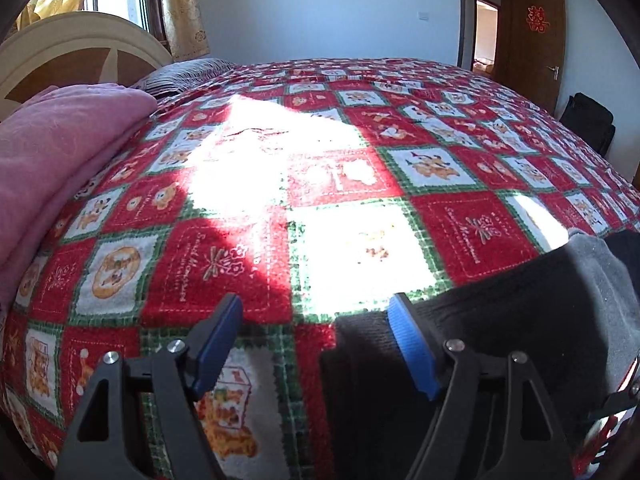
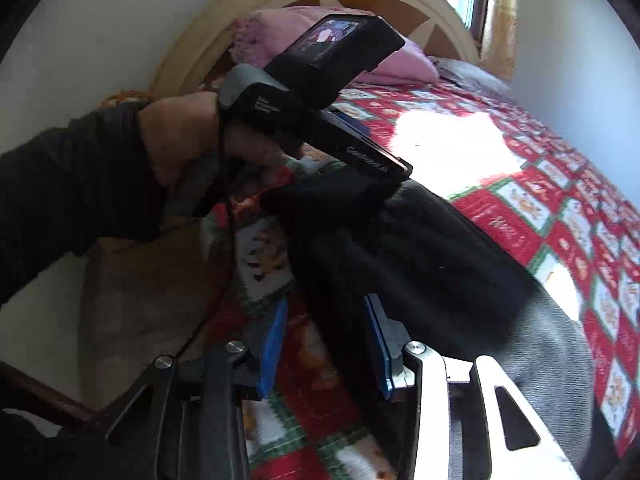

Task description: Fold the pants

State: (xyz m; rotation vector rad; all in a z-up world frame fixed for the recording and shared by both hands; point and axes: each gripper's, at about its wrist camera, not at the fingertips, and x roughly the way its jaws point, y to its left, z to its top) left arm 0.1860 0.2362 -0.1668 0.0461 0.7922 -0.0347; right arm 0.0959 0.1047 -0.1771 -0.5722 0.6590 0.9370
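Observation:
Black pants [image 1: 500, 312] with a grey inner part [image 1: 600, 272] lie on the red checked bedspread [image 1: 224, 256] at the lower right. My left gripper [image 1: 318, 340] is open wide; its right pad [image 1: 412, 344] rests over the pants' edge and its left pad [image 1: 220, 340] is over the bare spread. In the right wrist view the pants [image 2: 420, 264] run from the centre to the lower right. My right gripper [image 2: 326, 344] is partly open at their near edge, with dark cloth beside its right pad [image 2: 378, 344]. A hand [image 2: 180, 140] in a dark sleeve holds the left tool's black body [image 2: 320, 128] above the pants' far end.
A folded pink blanket [image 1: 60, 152] and a striped pillow [image 1: 188, 74] lie by the cream headboard [image 1: 72, 48]. Bright sun falls on the middle of the spread. A brown door [image 1: 536, 40] and a black bag [image 1: 588, 120] stand beyond the bed. The bed's edge drops to the floor [image 2: 120, 280].

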